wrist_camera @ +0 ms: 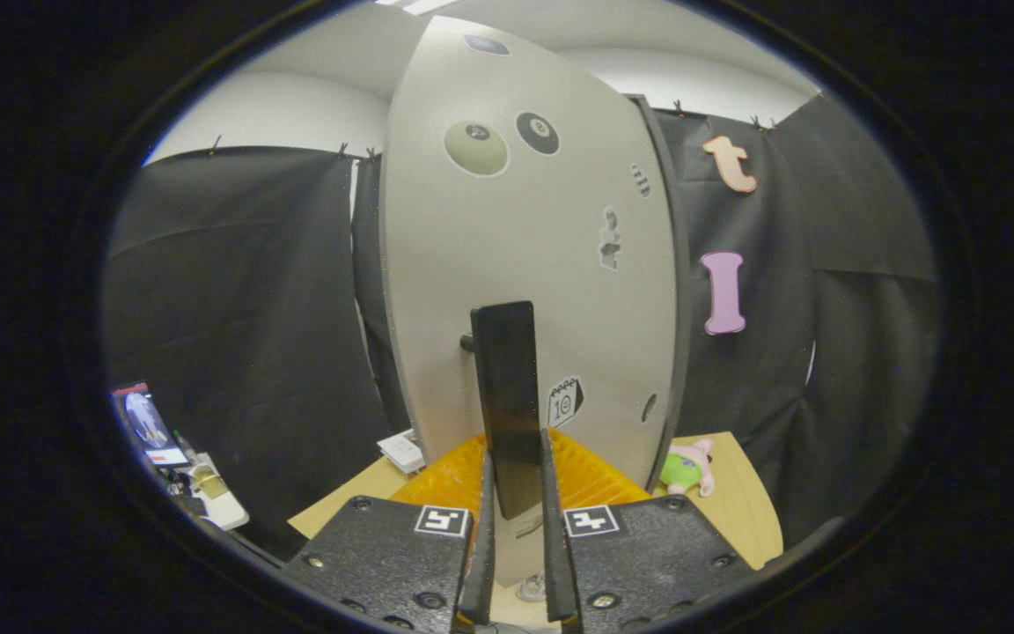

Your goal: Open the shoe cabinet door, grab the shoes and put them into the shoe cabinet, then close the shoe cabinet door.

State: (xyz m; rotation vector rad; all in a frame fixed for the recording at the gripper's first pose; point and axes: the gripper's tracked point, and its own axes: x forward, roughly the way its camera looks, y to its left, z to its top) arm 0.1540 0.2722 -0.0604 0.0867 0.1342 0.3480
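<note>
A pale grey shoe cabinet door with stickers on it rises straight ahead of me. Its black bar handle stands upright off the door on a short stem. My gripper is shut on the lower end of that handle, with one finger pressing on each side of it. The cabinet's dark side edge runs down the right of the door. The shoes are hidden from me.
An orange ribbed mat lies on the wooden table at the cabinet's foot. A pink and green plush toy sits to the right of the door, a small white box to its left. A cluttered side table stands far left.
</note>
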